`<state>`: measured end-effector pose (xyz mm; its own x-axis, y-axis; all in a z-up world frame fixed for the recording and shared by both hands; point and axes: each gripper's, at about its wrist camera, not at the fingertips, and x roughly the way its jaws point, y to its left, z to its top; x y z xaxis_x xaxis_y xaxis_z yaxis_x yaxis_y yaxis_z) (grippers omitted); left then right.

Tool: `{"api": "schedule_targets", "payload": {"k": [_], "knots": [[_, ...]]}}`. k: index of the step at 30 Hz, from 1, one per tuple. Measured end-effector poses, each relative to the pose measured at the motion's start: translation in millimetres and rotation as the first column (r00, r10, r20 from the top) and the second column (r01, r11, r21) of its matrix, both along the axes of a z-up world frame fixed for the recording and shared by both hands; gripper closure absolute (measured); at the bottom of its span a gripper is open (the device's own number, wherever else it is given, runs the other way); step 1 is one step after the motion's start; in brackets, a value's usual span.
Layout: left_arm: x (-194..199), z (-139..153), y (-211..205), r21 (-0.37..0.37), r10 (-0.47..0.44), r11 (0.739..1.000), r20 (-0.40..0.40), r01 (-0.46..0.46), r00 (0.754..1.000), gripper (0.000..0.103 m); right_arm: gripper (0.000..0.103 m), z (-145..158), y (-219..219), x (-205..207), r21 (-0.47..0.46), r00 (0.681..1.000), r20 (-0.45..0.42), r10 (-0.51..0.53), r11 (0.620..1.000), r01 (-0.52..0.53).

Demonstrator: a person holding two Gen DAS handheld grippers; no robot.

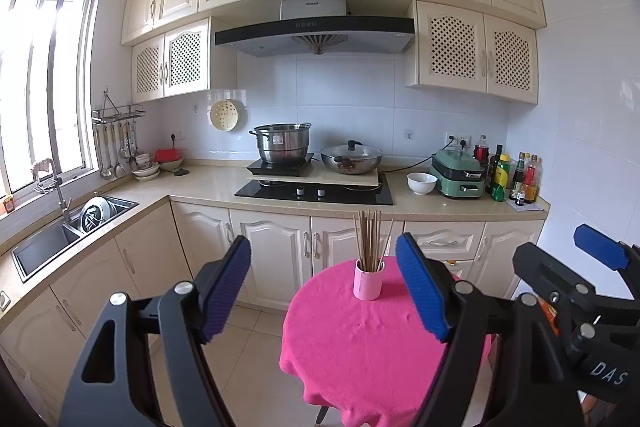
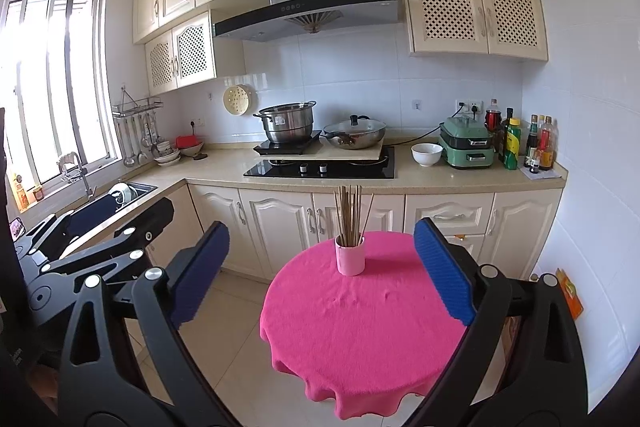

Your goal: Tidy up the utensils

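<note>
Daylight came from the window [image 1: 44, 75] at frame left, blown out there; rest was evenly lit, sharp, with heavy fisheye bending and dark corners.

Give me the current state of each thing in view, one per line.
left gripper: open, empty
right gripper: open, empty
chopsticks: standing upright in the cup
pink cup: upright on the table
round table: covered by pink cloth
wok: lid on
steel pot: uncovered, on the induction plate
white bowl: upright on the counter
</note>
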<state>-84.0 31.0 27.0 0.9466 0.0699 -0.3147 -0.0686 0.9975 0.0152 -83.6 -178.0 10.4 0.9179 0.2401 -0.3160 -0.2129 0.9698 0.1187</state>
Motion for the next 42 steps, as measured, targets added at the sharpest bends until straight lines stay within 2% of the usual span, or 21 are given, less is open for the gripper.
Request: {"api": "schedule_targets", "payload": {"k": [42], "knots": [[8,-1,5,0.014,-0.006,1.000,-0.006,0.006,1.000,0.029,0.010,-2,-1,4,-0.001,1.000,-0.017,0.005,1.000,-0.005]]}}
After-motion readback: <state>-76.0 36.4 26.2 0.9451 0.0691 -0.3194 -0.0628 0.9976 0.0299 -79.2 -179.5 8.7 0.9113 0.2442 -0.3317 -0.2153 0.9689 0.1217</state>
